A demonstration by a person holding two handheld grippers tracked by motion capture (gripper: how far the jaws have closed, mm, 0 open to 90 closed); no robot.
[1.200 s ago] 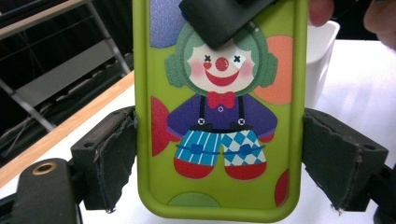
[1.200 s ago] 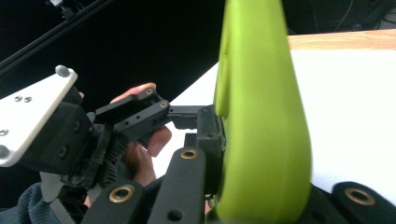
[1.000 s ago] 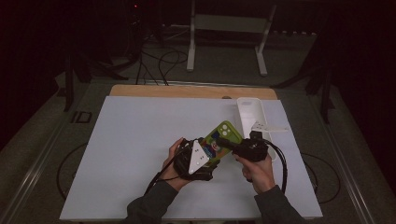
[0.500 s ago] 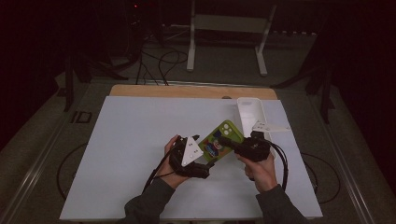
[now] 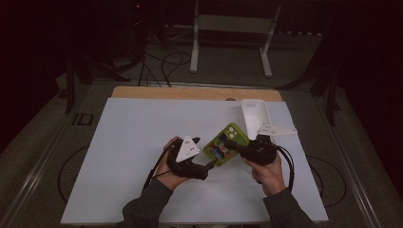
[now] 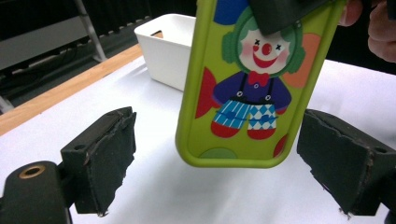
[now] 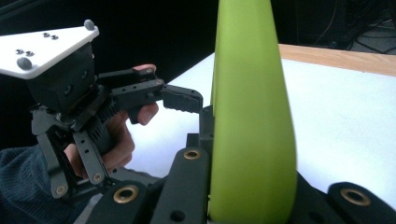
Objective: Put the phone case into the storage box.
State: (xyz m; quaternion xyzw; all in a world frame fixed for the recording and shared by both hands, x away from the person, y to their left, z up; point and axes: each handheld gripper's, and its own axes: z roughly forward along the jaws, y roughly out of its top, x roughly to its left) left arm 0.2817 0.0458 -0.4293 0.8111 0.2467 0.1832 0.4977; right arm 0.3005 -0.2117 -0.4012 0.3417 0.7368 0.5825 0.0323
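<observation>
Your right gripper [image 5: 236, 144] clamps the green clown phone case [image 5: 226, 143] above the desk [image 5: 133, 142]; your left gripper [image 6: 224, 158] stands released, its jaws flanking the case's lower end without touching.

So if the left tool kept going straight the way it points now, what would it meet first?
Most likely the green phone case that the right tool holds up: its lower end hangs between the left tool's open jaws. Beyond it stands the white bin, though depth is hard to judge.
</observation>
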